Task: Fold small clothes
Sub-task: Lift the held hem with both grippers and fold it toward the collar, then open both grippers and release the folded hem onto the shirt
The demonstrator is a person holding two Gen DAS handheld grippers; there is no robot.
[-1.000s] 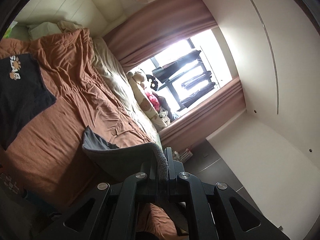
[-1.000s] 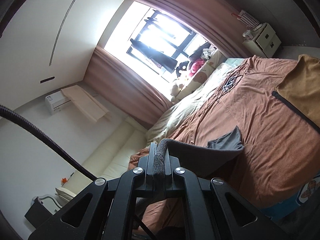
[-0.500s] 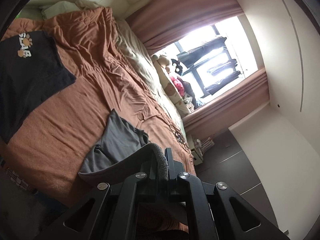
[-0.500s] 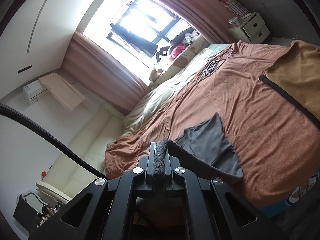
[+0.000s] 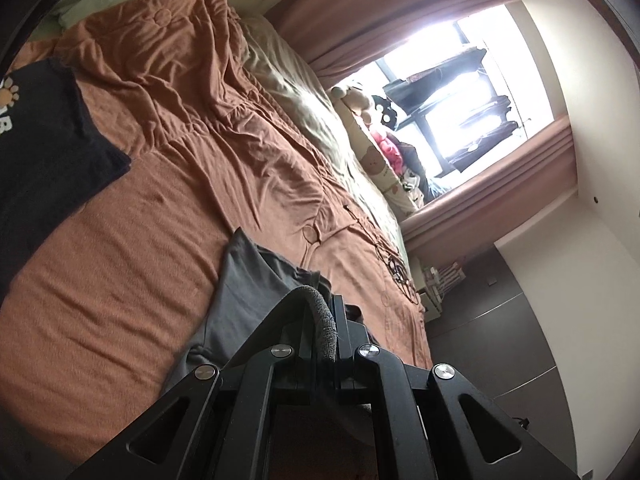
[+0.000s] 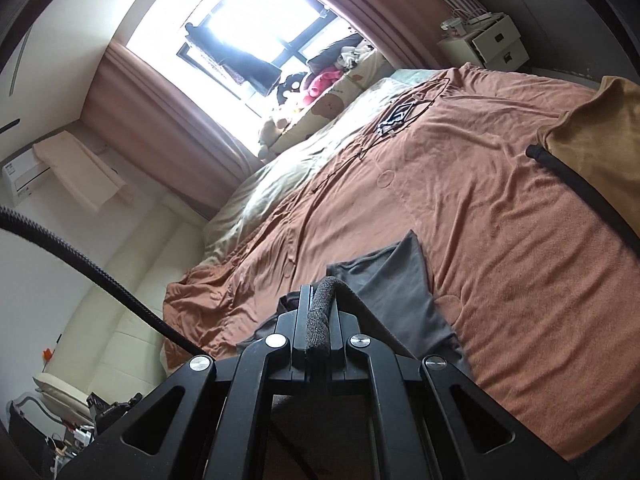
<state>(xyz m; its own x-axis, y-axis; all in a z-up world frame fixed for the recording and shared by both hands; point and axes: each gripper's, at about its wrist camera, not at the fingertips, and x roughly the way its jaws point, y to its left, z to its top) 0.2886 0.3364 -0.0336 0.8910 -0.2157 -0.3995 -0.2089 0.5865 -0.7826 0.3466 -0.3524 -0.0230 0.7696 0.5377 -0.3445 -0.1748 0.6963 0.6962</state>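
In the left wrist view, the left claw (image 5: pixel 326 322) is clenched on the thick rolled edge of a small dark grey garment (image 5: pixel 248 280). In the right wrist view the right claw (image 6: pixel 320 322) is clenched on the same kind of rolled edge of the garment (image 6: pixel 400 280). So both claws grasp the near border, and the far part of the cloth lies flat on the orange-brown bed cover (image 5: pixel 120 300), toward 12 o'clock from each claw.

I judge the garment as very light and soft. It has no stiffness, it drapes and sags between the two claws, and it makes wrinkles easily. It is not fragile and not slippery, and the fuzzy cover will probably hold it a little when it is dragged. The good places to take hold are the hemmed edges and corners, one claw at each end of the same edge, as now. A pinch in the middle of the cloth would only bunch it.

Farther on the bed, at 10 o'clock in the left wrist view, lies a black shirt (image 5: pixel 44 140) with an orange paw print and pale letters. The letters are cut by the picture edge and I cannot read them. At 2 o'clock in the right wrist view lies a tan cloth (image 6: pixel 592 128) with a black edge. Beyond, at 12 o'clock, a small black and white patterned thing (image 6: pixel 396 116) lies on the cover, with no writing that I can read. Plush toys (image 6: pixel 316 84) sit under the bright window (image 6: pixel 248 28).
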